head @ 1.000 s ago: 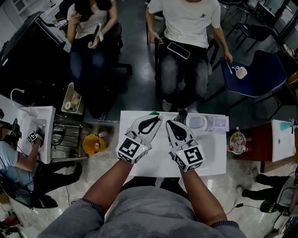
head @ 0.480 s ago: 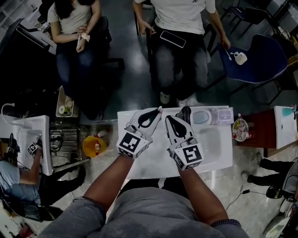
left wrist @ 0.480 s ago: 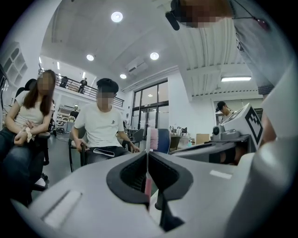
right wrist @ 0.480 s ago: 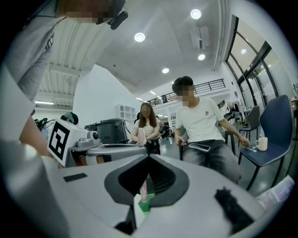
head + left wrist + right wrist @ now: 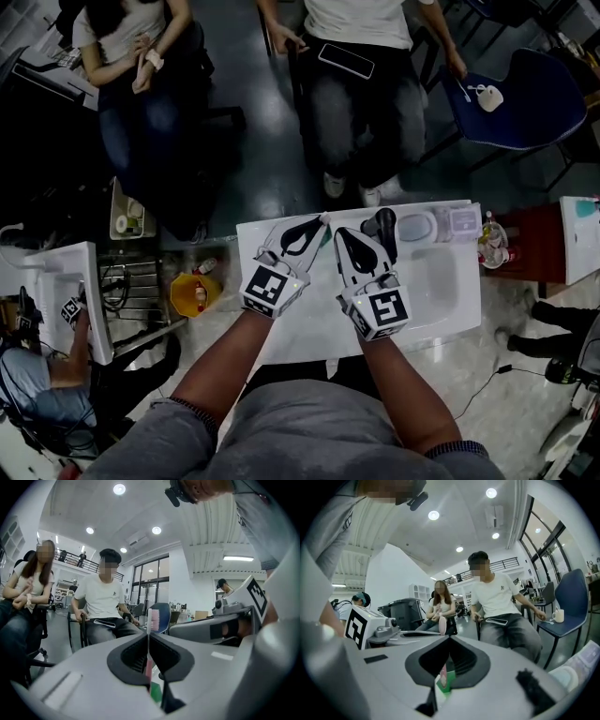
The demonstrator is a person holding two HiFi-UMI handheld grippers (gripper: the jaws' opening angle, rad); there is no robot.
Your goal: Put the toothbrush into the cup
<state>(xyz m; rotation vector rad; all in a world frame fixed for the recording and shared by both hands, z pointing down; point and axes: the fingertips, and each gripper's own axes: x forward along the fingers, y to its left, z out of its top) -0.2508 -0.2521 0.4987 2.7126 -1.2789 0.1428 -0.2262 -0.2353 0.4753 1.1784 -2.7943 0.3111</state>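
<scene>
Table (image 5: pixel 305 330), toothbrush (image 5: pixel 153 619) upright in left claw (image 5: pixel 148 635)

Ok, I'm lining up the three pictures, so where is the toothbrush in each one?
Head view: toothbrush, only a sliver at the left gripper tips, upper centre.
Left gripper view: upright at centre, clamped between the jaws, bristles on top.
Right gripper view: pink head just left of centre.
Shared landmark: the seated person in the white T-shirt.
</scene>
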